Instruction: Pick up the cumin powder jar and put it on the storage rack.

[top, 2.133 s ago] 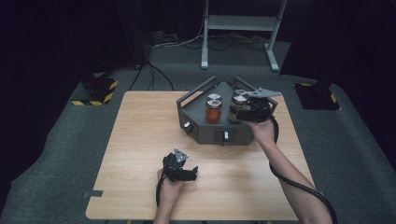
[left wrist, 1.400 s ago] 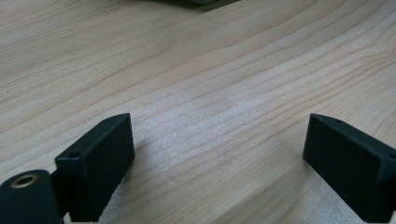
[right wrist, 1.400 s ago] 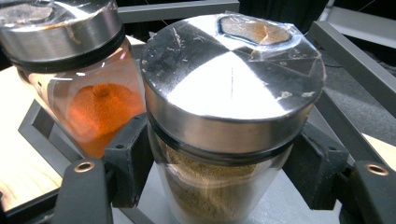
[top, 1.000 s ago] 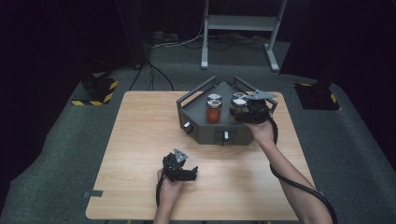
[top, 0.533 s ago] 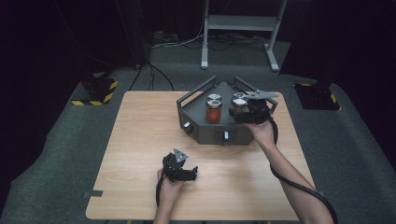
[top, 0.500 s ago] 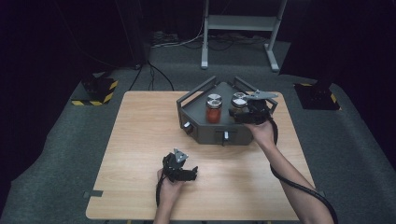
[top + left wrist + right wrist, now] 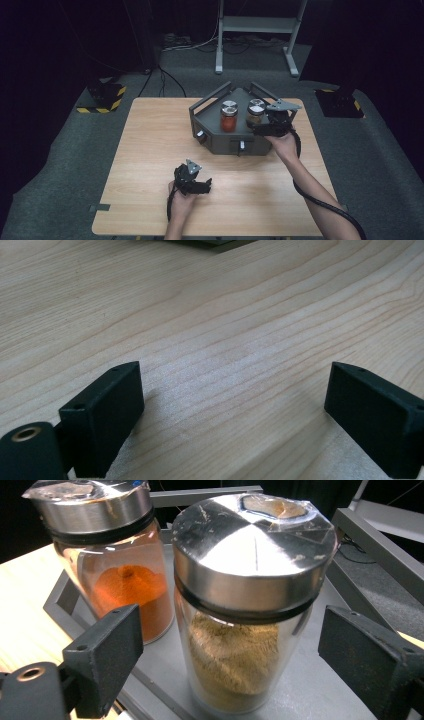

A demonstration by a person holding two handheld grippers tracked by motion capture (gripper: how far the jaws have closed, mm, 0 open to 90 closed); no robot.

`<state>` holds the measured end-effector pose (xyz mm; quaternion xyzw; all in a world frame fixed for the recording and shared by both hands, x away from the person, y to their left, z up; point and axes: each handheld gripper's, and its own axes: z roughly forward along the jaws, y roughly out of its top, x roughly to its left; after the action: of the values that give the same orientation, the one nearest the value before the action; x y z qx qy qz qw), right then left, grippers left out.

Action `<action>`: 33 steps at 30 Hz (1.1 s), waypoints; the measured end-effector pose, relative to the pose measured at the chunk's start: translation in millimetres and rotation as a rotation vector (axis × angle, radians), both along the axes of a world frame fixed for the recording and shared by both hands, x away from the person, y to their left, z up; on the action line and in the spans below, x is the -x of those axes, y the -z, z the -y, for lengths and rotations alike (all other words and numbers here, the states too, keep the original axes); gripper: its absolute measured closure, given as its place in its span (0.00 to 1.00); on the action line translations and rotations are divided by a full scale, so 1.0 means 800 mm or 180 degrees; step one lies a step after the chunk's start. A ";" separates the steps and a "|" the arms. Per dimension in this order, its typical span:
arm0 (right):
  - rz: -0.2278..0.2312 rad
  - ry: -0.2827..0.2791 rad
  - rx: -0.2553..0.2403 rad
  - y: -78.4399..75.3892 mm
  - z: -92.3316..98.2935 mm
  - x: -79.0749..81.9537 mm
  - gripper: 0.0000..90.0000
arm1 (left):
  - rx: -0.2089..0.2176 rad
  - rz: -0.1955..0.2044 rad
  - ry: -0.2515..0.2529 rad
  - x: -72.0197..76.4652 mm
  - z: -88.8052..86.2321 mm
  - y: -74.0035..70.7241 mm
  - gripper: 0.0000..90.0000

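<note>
The wooden worktop [image 7: 150,165] carries a dark grey tray-like rack [image 7: 227,142] with raised rails, and in it stand two glass spice jars with metal lids: one of orange-red powder [image 7: 228,116] and, just beside it, one of tan powder [image 7: 255,112]. The tan jar [image 7: 250,615] stands upright on the rack floor, between the jaws of the right tool [image 7: 260,125].

The main risk is a knock. The right tool's jaws flank the tan jar closely, so a sideways or tilted pull-back could catch the glass or the lid rim and tip the jar against the orange-red jar [image 7: 117,555], or drag it toward the rail. A straight retreat along the jaws' own line looks safest.

The right tool [image 7: 230,645] has just been opening; its jaws now stand wide apart with the tan jar between them, the pads clear of the glass on both sides.

The left tool [image 7: 192,181] rests low over bare wood near the person's edge, jaws well apart, holding nothing [image 7: 232,400].
</note>
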<state>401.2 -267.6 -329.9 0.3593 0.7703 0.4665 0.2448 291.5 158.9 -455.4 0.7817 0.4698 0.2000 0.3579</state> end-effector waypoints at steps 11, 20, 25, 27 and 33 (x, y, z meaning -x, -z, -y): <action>0.0024 -0.0042 -0.0026 0.011 0.015 0.015 0.11 | -0.0003 0.0000 -0.0001 0.000 0.001 0.000 0.10; 0.0100 -0.0139 -0.0020 0.015 0.030 0.039 0.12 | -0.0019 0.0002 -0.0001 0.000 0.002 0.000 0.10; 0.0087 -0.0151 -0.0003 0.021 0.038 0.050 0.12 | -0.0025 0.0003 -0.0001 0.000 0.002 0.000 0.10; 0.0076 -0.0150 -0.0023 0.023 0.043 0.054 0.12 | -0.0029 0.0004 0.0000 0.000 0.002 0.000 0.10; 0.0043 -0.0125 -0.0028 0.035 0.054 0.068 0.12 | -0.0041 0.0005 0.0003 0.000 0.003 -0.001 0.10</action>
<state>346.6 -310.5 -358.2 0.3420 0.7735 0.4771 0.2391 291.3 156.7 -454.9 0.7841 0.4679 0.2034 0.3534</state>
